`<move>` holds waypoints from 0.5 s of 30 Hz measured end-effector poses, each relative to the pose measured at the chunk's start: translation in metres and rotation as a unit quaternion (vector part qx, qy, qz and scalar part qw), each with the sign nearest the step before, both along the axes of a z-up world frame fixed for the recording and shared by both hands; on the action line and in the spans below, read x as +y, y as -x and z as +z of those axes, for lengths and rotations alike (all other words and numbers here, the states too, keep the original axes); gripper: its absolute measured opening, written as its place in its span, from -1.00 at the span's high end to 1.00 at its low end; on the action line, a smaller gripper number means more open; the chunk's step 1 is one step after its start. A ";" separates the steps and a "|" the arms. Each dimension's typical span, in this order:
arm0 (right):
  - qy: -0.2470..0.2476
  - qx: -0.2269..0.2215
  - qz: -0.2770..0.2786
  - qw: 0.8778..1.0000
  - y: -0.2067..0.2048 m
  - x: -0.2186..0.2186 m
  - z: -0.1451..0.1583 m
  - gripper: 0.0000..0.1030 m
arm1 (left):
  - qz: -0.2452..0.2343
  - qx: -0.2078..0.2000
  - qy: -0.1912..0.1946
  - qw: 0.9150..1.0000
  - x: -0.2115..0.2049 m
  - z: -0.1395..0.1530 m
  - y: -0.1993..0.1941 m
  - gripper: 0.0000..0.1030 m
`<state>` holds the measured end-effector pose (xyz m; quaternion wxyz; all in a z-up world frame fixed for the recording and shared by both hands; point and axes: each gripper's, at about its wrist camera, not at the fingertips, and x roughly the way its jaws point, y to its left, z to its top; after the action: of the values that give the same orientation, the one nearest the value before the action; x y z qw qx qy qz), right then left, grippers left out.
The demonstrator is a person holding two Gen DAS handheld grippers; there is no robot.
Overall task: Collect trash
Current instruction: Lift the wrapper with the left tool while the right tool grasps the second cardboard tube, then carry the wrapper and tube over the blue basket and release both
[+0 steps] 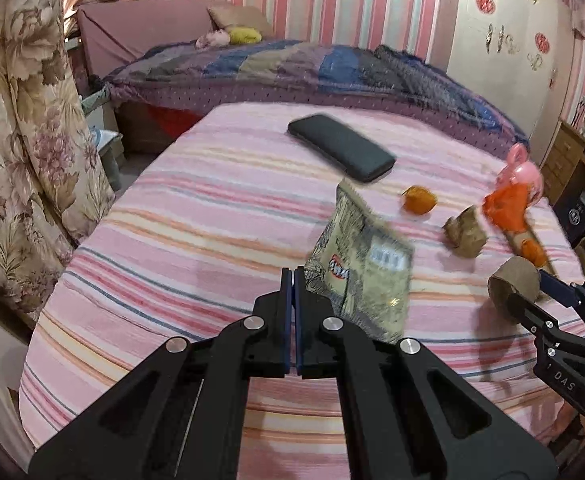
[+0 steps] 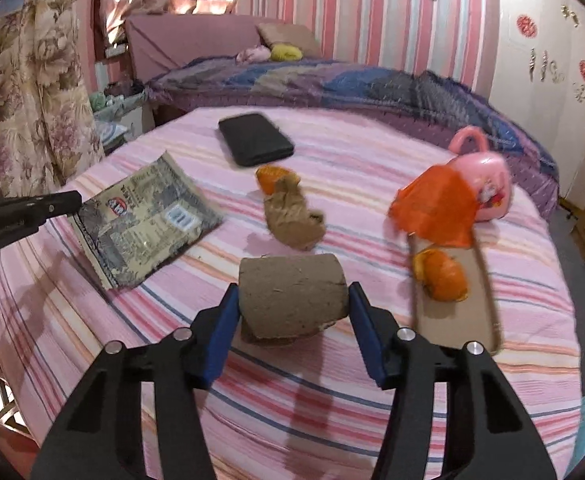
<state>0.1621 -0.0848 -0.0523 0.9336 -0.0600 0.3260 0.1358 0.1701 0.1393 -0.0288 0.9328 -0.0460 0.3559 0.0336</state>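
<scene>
My left gripper (image 1: 293, 270) is shut on the corner of a beige printed snack wrapper (image 1: 362, 264) and holds it lifted above the pink striped cloth; it also shows in the right wrist view (image 2: 77, 200), with the wrapper (image 2: 148, 216) hanging from it. My right gripper (image 2: 292, 296) is shut on a brown cardboard tube (image 2: 292, 294); the tube also shows in the left wrist view (image 1: 514, 286). Crumpled brown paper (image 2: 292, 216), orange peel (image 2: 272, 178), more peel (image 2: 442, 276) on a cardboard piece (image 2: 458, 320) and an orange plastic bag (image 2: 438, 208) lie on the table.
A black case (image 2: 254, 140) lies at the far side of the round table (image 2: 332, 392). A pink toy bucket (image 2: 488, 184) stands at the right. A bed with a striped blanket (image 2: 332, 84) is behind. Floral curtains (image 1: 20, 140) hang at the left.
</scene>
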 end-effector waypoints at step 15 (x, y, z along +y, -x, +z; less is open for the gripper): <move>0.002 -0.030 -0.065 0.997 0.030 -0.098 0.028 -0.05 | -0.037 -0.090 -0.022 0.995 -0.069 0.053 0.039 1.00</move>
<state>0.1325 -0.1824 -0.0248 0.9497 -0.0444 0.3014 0.0723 0.1309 0.0703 0.0238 0.9625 -0.0149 0.2708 0.0029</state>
